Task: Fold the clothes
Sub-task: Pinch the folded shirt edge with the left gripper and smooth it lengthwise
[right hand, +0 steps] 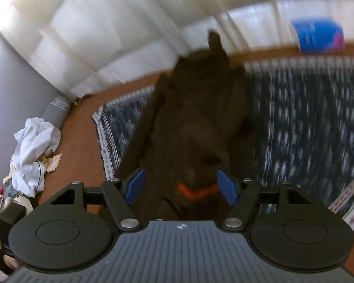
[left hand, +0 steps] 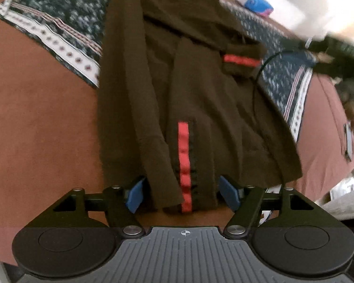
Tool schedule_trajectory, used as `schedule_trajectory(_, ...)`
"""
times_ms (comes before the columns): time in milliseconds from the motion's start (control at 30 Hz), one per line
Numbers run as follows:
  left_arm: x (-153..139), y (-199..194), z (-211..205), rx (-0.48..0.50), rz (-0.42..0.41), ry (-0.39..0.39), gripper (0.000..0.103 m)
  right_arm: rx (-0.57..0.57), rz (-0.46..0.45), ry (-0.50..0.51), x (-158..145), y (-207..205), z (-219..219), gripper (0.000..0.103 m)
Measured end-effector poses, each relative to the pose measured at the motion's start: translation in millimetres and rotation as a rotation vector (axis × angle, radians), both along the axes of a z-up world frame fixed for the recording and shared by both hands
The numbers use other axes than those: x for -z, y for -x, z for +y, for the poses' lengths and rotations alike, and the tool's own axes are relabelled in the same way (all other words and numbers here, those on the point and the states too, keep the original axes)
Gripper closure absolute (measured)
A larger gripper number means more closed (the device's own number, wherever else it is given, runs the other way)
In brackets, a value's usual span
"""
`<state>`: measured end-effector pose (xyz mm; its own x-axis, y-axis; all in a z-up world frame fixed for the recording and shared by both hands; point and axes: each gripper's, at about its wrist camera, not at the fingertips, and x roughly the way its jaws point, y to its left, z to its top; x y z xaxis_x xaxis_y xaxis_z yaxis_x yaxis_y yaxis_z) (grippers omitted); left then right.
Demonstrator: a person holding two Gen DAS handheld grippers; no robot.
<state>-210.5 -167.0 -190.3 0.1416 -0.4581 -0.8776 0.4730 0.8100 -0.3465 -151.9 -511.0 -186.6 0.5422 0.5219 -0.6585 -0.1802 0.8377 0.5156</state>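
A dark brown garment (left hand: 188,82) with red cuff stripes lies flat and partly folded on a blue patterned cloth (left hand: 66,23). One sleeve, marked by a long red stripe (left hand: 184,165), runs down the middle. The other cuff (left hand: 243,61) lies across the upper right. My left gripper (left hand: 181,193) is open; the striped sleeve end lies between its blue pads (left hand: 134,194), which stand clear of it. In the blurred right wrist view, the same garment (right hand: 195,122) stretches away from my right gripper (right hand: 180,186). That gripper is open, with a red-banded cuff (right hand: 195,192) between its pads.
The patterned cloth covers a brown bed surface (left hand: 35,118). A blue box (left hand: 257,3) sits at the far edge, also seen as the blue box (right hand: 318,36). A thin black cable (left hand: 259,77) crosses the garment's right side. A pile of white clothes (right hand: 33,155) lies at the left.
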Motion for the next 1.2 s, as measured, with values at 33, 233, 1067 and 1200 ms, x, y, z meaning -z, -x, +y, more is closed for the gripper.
schedule_trajectory(33,-9.0,-3.0,4.5,-0.023,-0.027,0.003,0.024,0.003,0.005,-0.001,2.8,0.2,1.2,0.031)
schedule_trajectory(233,-63.1,-44.8,22.8,-0.191,-0.209,0.057,0.023,-0.019,-0.143,0.022,-29.3,10.2,-13.8,0.031)
schedule_trajectory(1067,-37.0,-339.0,-81.0,-0.056,-0.339,0.007,0.022,0.325,-0.294,0.201,-43.3,65.4,68.6,0.027)
schedule_trajectory(1200,-16.5,-364.1,-99.7,-0.036,-0.291,-0.039,0.023,0.442,-0.196,0.199,-14.6,54.4,76.9,0.027)
